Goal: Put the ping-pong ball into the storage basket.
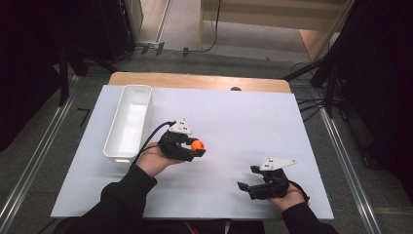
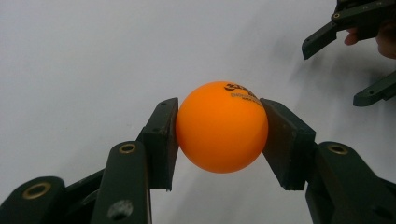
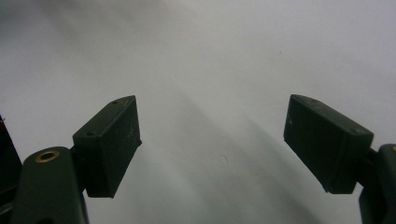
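Orange ping-pong ball (image 2: 222, 127) is pinched in the left gripper (image 1: 195, 147), at 3 o'clock of the white bin (image 1: 129, 122); right gripper (image 1: 249, 178) is spread wide, holding nothing.

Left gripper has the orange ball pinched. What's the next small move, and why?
Probably carry the orange ball left toward the white bin. The left gripper is shut on it, with both pads touching its sides, and the bin sits open just beside that hand. The right gripper is open and holds nothing.

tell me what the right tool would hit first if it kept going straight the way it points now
Probably nothing soon: the right tool stands open over the bare white table, its line looks free, though depth is unclear.
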Available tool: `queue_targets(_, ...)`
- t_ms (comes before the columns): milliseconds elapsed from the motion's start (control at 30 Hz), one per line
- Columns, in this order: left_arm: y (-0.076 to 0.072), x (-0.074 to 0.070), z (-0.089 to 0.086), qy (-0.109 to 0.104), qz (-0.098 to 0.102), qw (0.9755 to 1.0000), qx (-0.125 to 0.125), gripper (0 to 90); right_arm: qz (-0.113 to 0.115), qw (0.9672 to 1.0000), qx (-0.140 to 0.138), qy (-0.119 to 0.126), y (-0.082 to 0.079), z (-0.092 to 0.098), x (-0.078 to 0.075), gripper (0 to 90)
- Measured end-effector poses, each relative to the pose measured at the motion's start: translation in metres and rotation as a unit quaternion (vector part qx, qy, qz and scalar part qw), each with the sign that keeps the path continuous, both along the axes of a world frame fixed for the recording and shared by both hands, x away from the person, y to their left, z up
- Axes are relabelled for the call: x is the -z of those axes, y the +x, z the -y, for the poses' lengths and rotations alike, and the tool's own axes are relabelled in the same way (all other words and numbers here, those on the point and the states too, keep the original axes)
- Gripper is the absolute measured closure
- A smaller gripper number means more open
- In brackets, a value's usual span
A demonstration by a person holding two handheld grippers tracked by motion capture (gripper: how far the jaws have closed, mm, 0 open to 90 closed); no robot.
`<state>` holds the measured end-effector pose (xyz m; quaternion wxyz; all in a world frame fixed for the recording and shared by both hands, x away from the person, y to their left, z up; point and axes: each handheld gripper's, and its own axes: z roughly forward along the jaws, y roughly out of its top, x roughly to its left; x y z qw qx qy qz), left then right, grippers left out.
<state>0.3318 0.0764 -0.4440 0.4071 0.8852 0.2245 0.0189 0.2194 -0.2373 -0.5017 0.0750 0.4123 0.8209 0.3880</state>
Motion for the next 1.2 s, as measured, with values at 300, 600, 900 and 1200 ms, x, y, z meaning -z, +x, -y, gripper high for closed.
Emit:
queue_targets(300, 0.001, -0.005, -0.004, 0.001, -0.002, 1.0000, -0.003, 50.2, 0.001, 1.0000, -0.001, -0.001, 0.000, 0.000, 0.000, 17.4)
queue_targets(600, 0.001, -0.015, -0.011, 0.002, -0.009, 0.9999, -0.011, 50.2, 0.002, 1.0000, -0.002, -0.001, 0.000, 0.000, 0.000, 17.4)
queue_targets(900, 0.002, -0.021, -0.015, -0.001, -0.007, 0.9999, -0.013, 50.2, 0.002, 1.0000, -0.001, -0.001, 0.000, 0.000, 0.000, 17.4)
queue_targets(1200, 0.002, -0.025, -0.019, -0.004, -0.005, 0.9998, -0.018, 50.1, 0.001, 1.0000, -0.002, -0.002, 0.000, 0.000, 0.000, 17.4)
